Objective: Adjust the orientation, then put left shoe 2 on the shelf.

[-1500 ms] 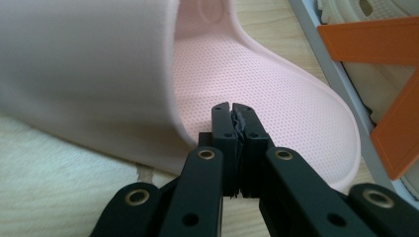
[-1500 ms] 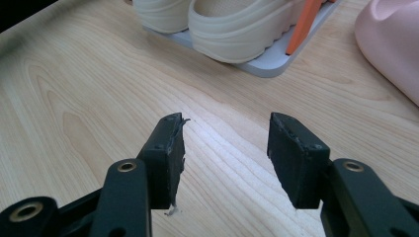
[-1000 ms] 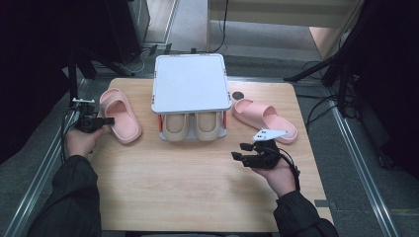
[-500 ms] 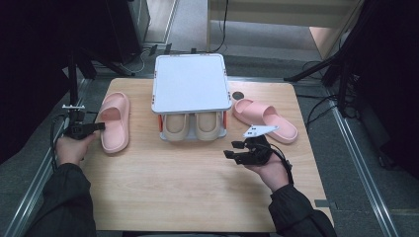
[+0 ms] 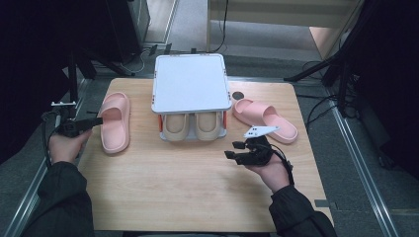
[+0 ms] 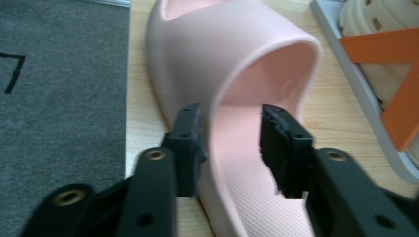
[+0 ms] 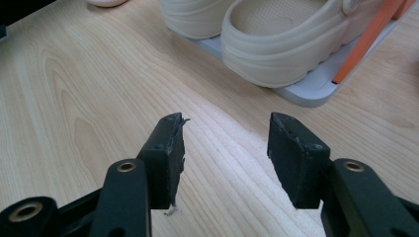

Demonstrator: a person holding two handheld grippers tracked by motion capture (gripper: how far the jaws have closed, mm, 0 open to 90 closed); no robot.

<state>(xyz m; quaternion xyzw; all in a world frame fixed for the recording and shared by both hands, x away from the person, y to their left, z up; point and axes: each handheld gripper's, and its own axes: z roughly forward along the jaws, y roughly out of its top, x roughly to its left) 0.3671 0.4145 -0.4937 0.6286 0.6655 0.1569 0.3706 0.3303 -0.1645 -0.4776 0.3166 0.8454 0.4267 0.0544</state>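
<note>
At left worktop edge, left tongs (image 6: 231, 148) gape wide astride pink foam slide sandal (image 6: 237, 94) side wall; light, squashy. Right tongs (image 7: 225, 158) wide, empty.

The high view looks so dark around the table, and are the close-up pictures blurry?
High view: only the table is lit; surroundings are black. Left gripper view: fingers and pink slipper are soft and blurred. Right gripper view: wood grain is sharp; the beige clogs are slightly soft.

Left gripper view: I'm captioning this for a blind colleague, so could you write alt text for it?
The left gripper is open, its two black jaws straddling the outer side wall of a pink slipper lying on the wooden table. A grey and orange shoe rack stands at the right, grey floor at the left.
</note>
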